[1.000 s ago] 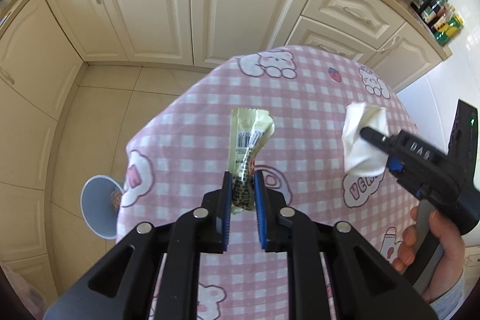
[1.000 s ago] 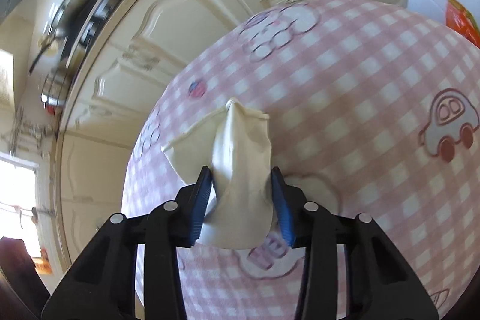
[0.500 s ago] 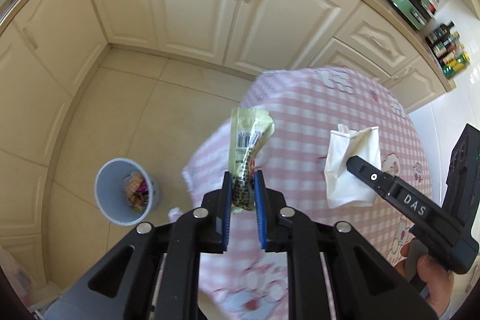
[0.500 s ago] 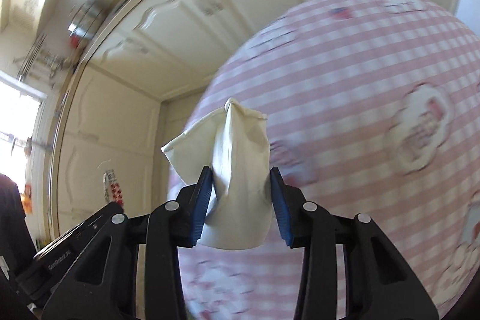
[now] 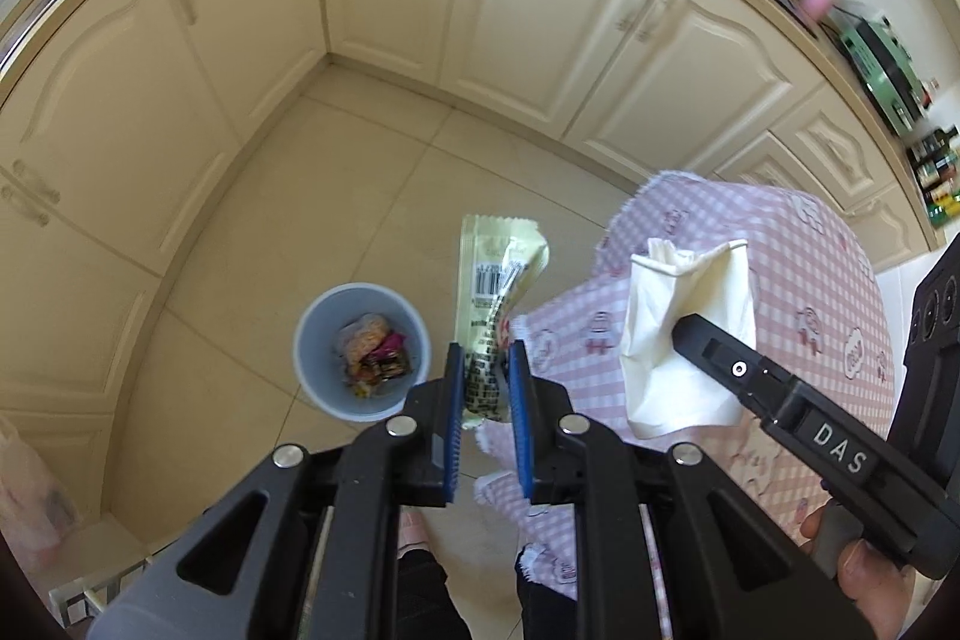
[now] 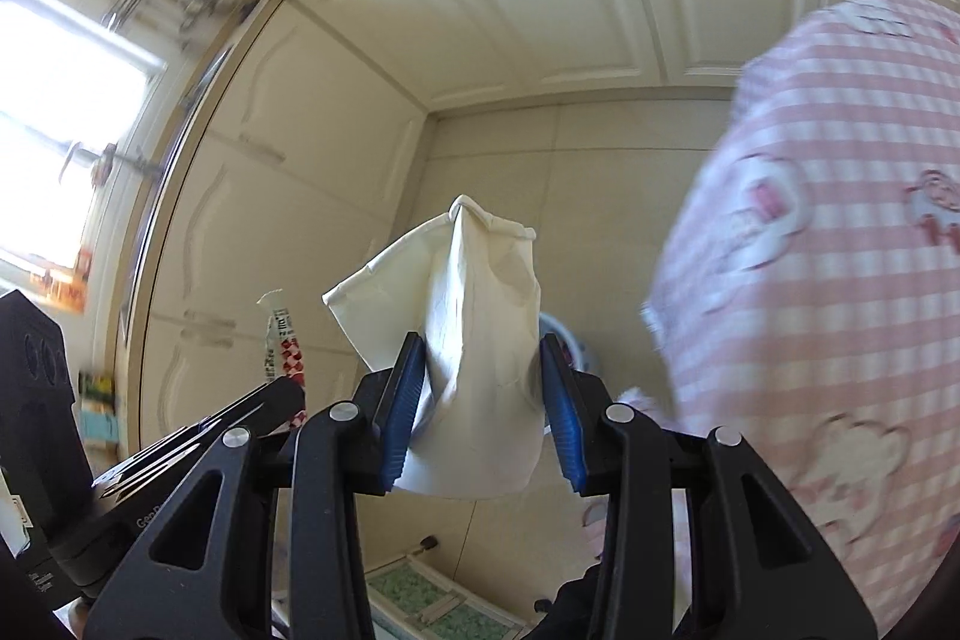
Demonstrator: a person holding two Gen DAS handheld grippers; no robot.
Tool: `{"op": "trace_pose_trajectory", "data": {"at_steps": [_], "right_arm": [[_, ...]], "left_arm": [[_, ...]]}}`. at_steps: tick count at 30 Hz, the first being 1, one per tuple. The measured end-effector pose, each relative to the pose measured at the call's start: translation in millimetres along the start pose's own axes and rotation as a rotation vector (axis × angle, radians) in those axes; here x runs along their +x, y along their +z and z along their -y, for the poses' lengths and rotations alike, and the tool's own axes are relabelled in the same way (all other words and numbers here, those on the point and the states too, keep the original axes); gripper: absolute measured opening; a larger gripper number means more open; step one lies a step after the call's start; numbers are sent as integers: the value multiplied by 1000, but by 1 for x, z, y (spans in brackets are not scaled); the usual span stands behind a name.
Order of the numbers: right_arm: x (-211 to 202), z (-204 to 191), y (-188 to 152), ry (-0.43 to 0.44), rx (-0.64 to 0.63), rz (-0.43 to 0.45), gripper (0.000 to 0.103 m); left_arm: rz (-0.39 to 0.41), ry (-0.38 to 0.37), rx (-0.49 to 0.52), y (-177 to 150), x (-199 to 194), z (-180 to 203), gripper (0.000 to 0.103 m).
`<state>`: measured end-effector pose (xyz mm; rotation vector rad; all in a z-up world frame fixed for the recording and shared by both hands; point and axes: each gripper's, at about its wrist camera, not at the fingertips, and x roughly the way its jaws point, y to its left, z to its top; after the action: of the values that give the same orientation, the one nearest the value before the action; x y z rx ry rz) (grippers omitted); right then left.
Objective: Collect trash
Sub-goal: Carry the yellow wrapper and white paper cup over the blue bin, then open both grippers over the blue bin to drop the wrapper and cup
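My left gripper [image 5: 486, 388] is shut on a pale yellow snack wrapper [image 5: 495, 280] with a barcode and holds it in the air, just right of a grey-blue trash bin [image 5: 312, 340] on the floor below. The bin holds some coloured wrappers. My right gripper [image 6: 480, 388] is shut on a crumpled white paper cup [image 6: 474, 316]. It shows in the left wrist view [image 5: 684, 340] to the right of the wrapper, over the table's edge. The bin's rim [image 6: 567, 334] peeks out behind the cup in the right wrist view.
A table with a pink checked cloth [image 5: 798, 280] stands at the right, its near corner close to both grippers. Cream kitchen cabinets [image 5: 540, 10] run around the tiled floor [image 5: 360, 196]. A person's legs [image 5: 432, 580] are below the left gripper.
Both grippers have swung left off the table with their trash still held. The bin has come from the far left to just beside the wrapper.
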<state>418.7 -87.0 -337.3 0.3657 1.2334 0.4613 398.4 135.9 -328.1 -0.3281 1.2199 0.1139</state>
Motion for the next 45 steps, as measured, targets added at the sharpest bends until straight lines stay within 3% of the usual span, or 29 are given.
{"op": "trace_pose_trajectory", "data": {"at_steps": [9, 12, 16, 20, 33, 45], "right_arm": [[32, -70, -6, 9, -85, -25, 37], [35, -79, -8, 6, -99, -23, 37], [36, -87, -11, 1, -108, -18, 37], [40, -95, -12, -6, -114, -18, 37], [44, -115, -21, 3, -155, -34, 37], [45, -139, -20, 18, -187, -9, 38]], "left_arm": [[7, 9, -66, 2, -10, -69, 15], [28, 10, -82, 5, -15, -83, 20], [46, 9, -93, 9, -21, -92, 32], [54, 10, -104, 10, -26, -99, 39], [42, 31, -163, -2, -34, -130, 42], [62, 61, -183, -12, -53, -148, 53]]}}
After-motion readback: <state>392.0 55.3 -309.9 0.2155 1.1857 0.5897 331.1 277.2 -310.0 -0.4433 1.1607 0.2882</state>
